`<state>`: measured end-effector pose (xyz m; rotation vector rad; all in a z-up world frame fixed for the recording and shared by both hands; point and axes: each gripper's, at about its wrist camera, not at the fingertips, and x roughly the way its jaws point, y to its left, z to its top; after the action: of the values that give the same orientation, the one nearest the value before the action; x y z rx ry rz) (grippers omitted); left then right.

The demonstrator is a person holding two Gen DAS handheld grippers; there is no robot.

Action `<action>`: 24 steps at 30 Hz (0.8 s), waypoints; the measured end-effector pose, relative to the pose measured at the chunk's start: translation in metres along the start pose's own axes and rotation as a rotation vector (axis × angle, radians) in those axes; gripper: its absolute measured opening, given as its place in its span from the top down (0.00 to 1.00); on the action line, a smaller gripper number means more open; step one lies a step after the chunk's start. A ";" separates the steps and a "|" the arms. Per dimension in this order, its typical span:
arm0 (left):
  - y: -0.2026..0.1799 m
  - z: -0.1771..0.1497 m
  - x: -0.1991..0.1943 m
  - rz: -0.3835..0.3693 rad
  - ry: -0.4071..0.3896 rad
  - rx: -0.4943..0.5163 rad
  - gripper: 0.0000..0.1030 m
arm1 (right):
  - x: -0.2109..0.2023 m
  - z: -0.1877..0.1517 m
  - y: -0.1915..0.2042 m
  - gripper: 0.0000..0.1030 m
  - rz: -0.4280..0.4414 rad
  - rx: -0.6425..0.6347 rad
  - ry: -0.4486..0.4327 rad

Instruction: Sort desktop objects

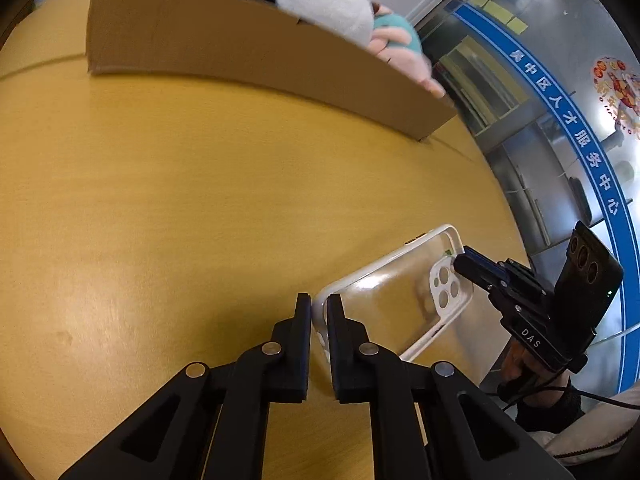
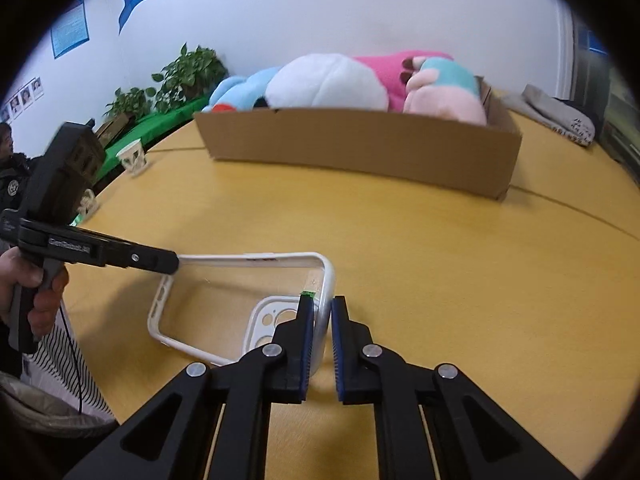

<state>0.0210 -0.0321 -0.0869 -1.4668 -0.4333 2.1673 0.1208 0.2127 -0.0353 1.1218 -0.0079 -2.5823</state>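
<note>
the clear phone case (image 1: 400, 296) sits lifted off the wooden table (image 1: 160, 208), well in front of the cardboard box (image 2: 360, 148) of plush toys (image 2: 328, 84); the left gripper (image 1: 319, 312) pinches one end's rim; the right gripper (image 2: 323, 320) pinches the opposite end's rim beside the camera cutout
</note>
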 end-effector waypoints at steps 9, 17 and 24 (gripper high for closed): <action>-0.001 0.016 0.008 0.014 0.018 -0.004 0.93 | 0.030 -0.005 -0.005 0.93 0.020 0.082 0.117; -0.002 0.004 0.007 0.015 0.046 -0.071 0.64 | 0.027 -0.009 0.003 0.90 -0.024 0.063 0.160; -0.017 -0.010 0.009 0.002 0.065 -0.084 0.60 | 0.028 -0.011 0.006 0.89 -0.038 0.025 0.158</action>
<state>0.0306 -0.0128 -0.0890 -1.5787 -0.5055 2.1198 0.1127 0.1999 -0.0615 1.3448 0.0174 -2.5248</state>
